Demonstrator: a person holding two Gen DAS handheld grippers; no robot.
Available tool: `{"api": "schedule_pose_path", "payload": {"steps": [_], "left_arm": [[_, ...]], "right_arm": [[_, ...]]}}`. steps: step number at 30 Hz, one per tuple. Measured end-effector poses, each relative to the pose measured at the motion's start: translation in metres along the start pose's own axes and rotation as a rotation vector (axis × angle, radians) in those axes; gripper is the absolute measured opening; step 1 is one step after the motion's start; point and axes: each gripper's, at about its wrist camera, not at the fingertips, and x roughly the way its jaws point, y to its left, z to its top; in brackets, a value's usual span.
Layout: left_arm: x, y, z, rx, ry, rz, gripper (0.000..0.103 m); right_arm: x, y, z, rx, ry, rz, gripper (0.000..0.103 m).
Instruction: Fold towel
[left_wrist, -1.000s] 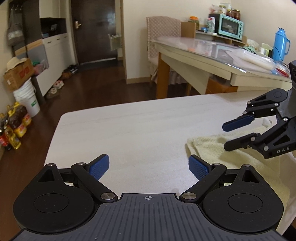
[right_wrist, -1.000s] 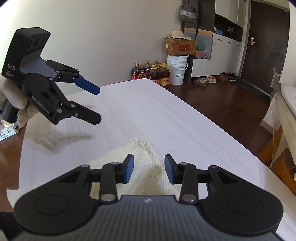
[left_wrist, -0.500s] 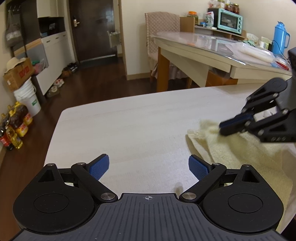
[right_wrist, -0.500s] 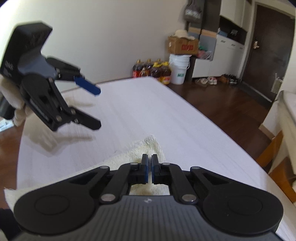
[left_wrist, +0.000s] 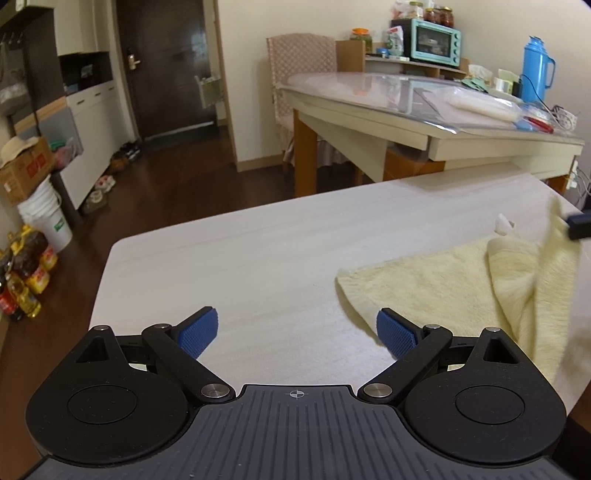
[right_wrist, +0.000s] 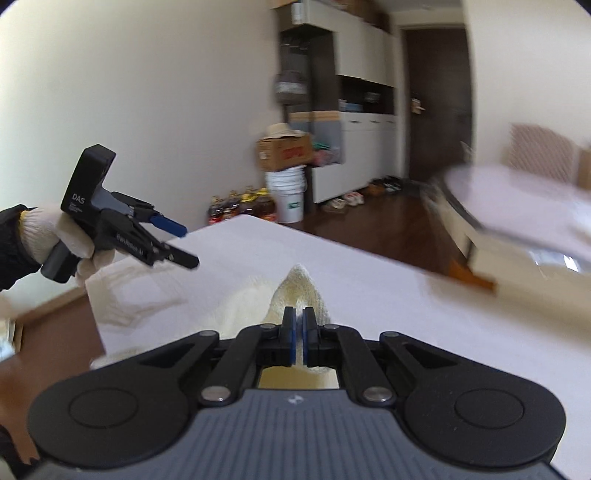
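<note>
In the right wrist view, a hand in a white knit glove (right_wrist: 55, 240) at the left edge holds the left gripper (right_wrist: 183, 243) over the white table (right_wrist: 388, 295), its jaws spread wide with nothing between them. At the lower middle the right gripper (right_wrist: 298, 332) has its jaws pinched together on a corner of the pale yellow towel (right_wrist: 295, 291), which peaks up above the blue pads. In the left wrist view the towel (left_wrist: 443, 280) lies on the table's (left_wrist: 258, 258) right side, its far corner lifted at the right edge.
</note>
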Motion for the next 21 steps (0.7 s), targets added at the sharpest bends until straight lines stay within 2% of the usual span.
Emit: {"api": "schedule_pose_path", "payload": {"steps": [5,9,12,15,17,21], "left_arm": [[0.008,-0.014,0.005,0.026,0.015,-0.013,0.096],[0.016,-0.024,0.01,0.038,0.026,-0.025,0.096],[0.025,-0.03,0.013,0.041,0.041,-0.038,0.096],[0.032,-0.034,0.014,0.056,0.057,-0.043,0.096],[0.037,-0.035,0.014,0.063,0.069,-0.042,0.096],[0.047,-0.034,0.015,0.068,0.099,-0.047,0.096]], "right_arm": [[-0.024,-0.013,-0.039,0.106,0.026,-0.04,0.004],[-0.035,-0.014,-0.053,0.109,0.045,-0.053,0.004],[-0.036,-0.009,-0.055,0.046,0.069,-0.076,0.008],[-0.036,-0.001,-0.057,-0.029,0.085,-0.1,0.021],[-0.037,0.006,-0.058,-0.11,0.093,-0.129,0.028],[-0.038,0.021,-0.06,-0.291,0.105,-0.184,0.033]]}}
